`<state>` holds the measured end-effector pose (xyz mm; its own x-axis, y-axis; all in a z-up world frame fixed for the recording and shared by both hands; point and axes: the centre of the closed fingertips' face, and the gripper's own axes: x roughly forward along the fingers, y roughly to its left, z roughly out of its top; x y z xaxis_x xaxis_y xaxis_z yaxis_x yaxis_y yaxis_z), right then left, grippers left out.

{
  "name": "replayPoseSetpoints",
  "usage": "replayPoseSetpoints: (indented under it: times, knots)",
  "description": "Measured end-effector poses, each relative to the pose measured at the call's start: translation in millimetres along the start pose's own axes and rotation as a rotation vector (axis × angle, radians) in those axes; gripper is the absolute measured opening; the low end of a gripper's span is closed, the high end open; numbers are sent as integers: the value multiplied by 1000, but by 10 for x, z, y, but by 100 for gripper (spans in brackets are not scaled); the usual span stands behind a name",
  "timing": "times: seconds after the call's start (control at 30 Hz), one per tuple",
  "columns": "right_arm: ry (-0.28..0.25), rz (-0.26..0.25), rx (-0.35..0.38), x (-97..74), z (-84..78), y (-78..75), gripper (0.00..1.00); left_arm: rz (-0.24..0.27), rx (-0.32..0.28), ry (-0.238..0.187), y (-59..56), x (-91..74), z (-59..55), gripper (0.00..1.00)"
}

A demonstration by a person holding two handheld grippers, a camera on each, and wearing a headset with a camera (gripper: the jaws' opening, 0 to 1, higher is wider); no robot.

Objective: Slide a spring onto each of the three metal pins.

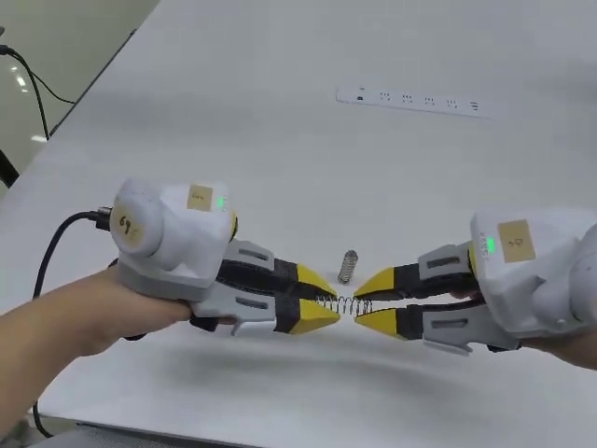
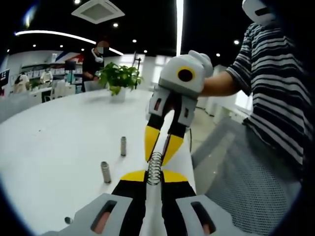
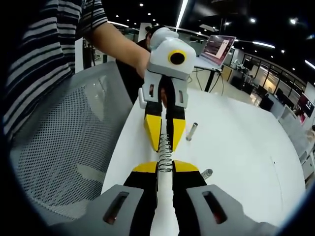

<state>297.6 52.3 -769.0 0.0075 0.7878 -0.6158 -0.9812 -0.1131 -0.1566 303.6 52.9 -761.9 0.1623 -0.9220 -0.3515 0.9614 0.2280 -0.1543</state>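
Observation:
A thin steel spring (image 1: 343, 303) lies level in the air between my two grippers, which face each other tip to tip. My left gripper (image 1: 328, 301) is shut on one end of the spring (image 2: 155, 167). My right gripper (image 1: 362, 303) is shut on the other end (image 3: 166, 153). I cannot tell whether a pin runs inside the coil. Behind the jaws, one pin (image 1: 348, 266) stands on the table and looks coiled. The left gripper view has two upright pins (image 2: 123, 146) (image 2: 105, 172) on the table. Pins (image 3: 191, 131) (image 3: 206, 173) also stand in the right gripper view.
The white table (image 1: 280, 140) stretches far ahead, with a white power strip (image 1: 412, 100) at the back. A black cable (image 1: 56, 243) trails from my left gripper over the near left edge. A mesh chair (image 3: 64, 147) is under my arms.

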Motion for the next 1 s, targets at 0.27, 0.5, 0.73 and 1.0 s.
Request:
replayPoseSetpoints:
  times: [0.27, 0.5, 0.73, 1.0]
  knots:
    - [-15, -2, 50, -21, 12, 16, 8, -22, 1, -2, -40, 14, 21, 2]
    - [-4, 2, 93, -40, -76, 25, 9, -32, -5, 5, -49, 1, 12, 2]
    - [-22, 8, 102, -10, -44, 56, 8, -41, -10, 11, -78, 0, 15, 2]
    - [-49, -3, 128, -66, 36, 35, 7, -37, -30, -1, -69, -19, 13, 2]
